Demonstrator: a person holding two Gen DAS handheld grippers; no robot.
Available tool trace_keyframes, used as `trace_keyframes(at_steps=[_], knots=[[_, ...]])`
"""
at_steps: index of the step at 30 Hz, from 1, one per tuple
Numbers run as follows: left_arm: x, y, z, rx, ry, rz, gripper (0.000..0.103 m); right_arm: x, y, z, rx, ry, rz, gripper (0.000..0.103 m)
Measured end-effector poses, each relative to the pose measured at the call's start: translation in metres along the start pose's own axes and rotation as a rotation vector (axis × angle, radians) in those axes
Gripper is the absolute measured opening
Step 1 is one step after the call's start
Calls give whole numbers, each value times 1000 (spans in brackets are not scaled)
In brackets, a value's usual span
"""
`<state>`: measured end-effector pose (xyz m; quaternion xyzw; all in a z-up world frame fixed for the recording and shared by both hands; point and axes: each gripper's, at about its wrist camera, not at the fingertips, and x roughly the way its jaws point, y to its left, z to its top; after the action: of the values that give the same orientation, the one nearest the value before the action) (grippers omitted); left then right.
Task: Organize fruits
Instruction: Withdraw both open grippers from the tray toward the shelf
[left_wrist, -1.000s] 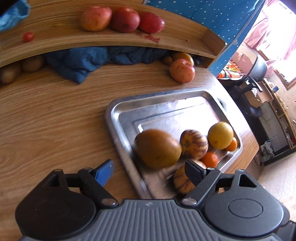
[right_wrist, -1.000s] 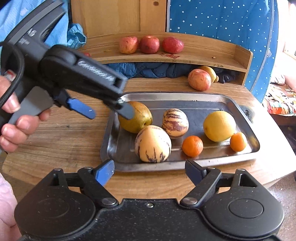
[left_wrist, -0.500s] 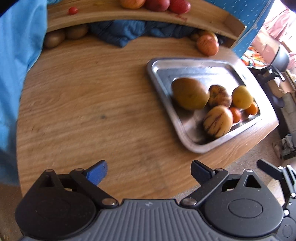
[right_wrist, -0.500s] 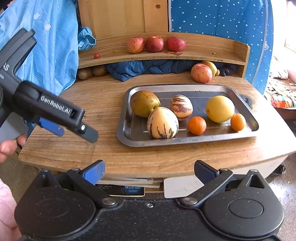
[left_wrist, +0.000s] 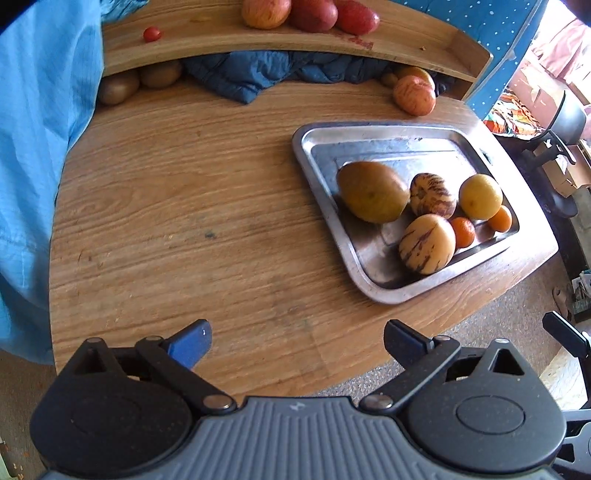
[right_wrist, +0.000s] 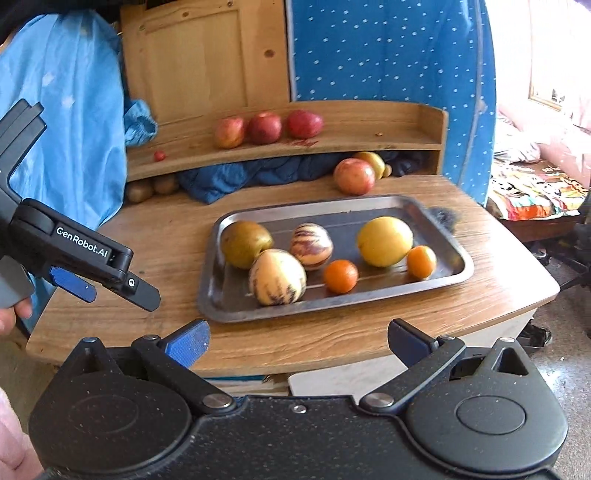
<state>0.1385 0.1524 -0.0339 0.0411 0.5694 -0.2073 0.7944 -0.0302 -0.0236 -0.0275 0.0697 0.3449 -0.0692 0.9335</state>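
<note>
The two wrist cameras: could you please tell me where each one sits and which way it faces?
Left wrist: sits on the left gripper, above the wooden table, angled down; the metal tray lies ahead to the right. Its own open jaws show.
Right wrist: sits on the right gripper, off the table's front edge, facing the shelf. Its open jaws show, plus the left gripper and a hand.
Shared: tray, its six fruits, shelf.

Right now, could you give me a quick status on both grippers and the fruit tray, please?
Left gripper open, empty. Right gripper open, empty, short of the table edge. Six fruits in the steel tray; one apple behind it. Nothing blocking.
</note>
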Motion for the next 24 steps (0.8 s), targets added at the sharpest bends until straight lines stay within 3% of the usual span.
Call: trace_keyframes(at_steps=[12, 24], knots=[[28, -34, 69, -1, -56, -45, 102, 15, -52, 26, 11, -24, -103, 102], [62, -75, 156, 54, -108, -105, 102, 70, -94, 81, 3, -67, -154, 102]])
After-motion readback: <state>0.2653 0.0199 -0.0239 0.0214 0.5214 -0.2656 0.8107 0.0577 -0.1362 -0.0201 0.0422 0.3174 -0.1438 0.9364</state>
